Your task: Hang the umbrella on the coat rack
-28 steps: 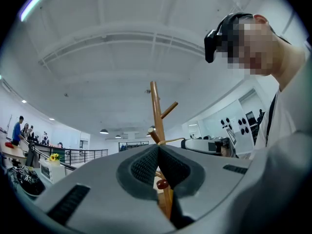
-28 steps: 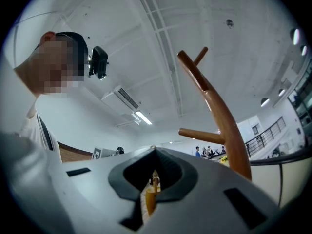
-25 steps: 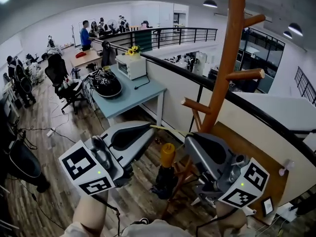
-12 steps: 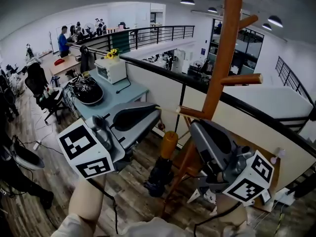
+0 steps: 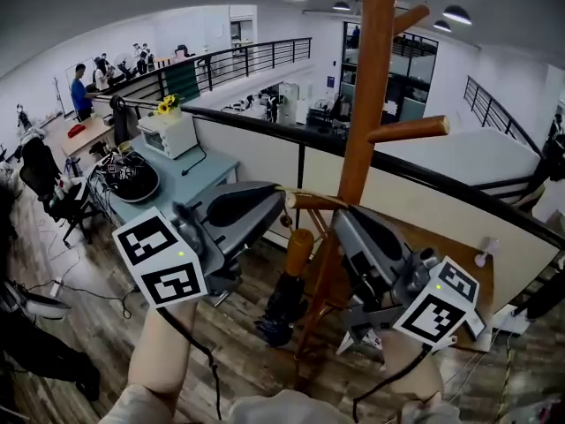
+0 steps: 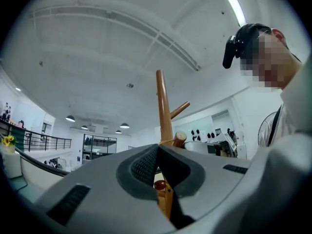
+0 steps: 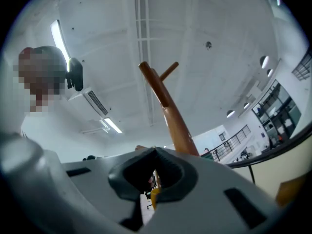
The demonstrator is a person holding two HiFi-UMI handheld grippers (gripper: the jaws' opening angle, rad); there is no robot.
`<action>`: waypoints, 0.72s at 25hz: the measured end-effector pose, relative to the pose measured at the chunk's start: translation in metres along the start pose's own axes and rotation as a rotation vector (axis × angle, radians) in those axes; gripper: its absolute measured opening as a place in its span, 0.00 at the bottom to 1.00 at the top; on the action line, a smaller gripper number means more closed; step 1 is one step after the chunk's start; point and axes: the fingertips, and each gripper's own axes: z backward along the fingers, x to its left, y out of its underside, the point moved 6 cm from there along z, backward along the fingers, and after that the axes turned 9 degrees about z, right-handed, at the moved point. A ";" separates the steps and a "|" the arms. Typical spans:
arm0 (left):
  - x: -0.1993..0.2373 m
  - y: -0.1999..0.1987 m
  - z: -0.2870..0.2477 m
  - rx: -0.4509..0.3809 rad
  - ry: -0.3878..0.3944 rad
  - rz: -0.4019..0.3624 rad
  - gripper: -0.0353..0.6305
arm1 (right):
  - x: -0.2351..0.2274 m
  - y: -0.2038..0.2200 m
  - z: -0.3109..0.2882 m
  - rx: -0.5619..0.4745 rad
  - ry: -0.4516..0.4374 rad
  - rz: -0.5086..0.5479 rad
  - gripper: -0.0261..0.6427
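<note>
Below the left claw [image 5: 283, 197] pinching its cord [image 5: 305, 199] hangs the umbrella [image 5: 297, 253].

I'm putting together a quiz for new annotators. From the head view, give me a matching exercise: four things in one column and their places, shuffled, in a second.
Things:
1. brown wooden coat rack
2. yellow-orange rounded umbrella handle
3. white boxy appliance
4. yellow flowers

Places:
a. on top of the white appliance
b. on the pale blue table
c. just left of the pole, under its low peg
d. upright in front of the black railing, top cut off by the frame

Pairs: 1-d, 2-c, 3-b, 4-a
</note>
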 end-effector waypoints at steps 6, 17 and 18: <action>0.005 0.031 -0.013 0.055 -0.002 0.003 0.06 | -0.013 0.023 0.009 0.049 0.071 0.005 0.04; 0.001 0.058 -0.036 0.069 0.052 0.014 0.06 | -0.020 0.040 0.014 0.115 0.119 0.104 0.05; 0.001 0.060 -0.035 0.069 0.047 0.003 0.06 | -0.019 0.040 0.015 0.117 0.136 0.130 0.07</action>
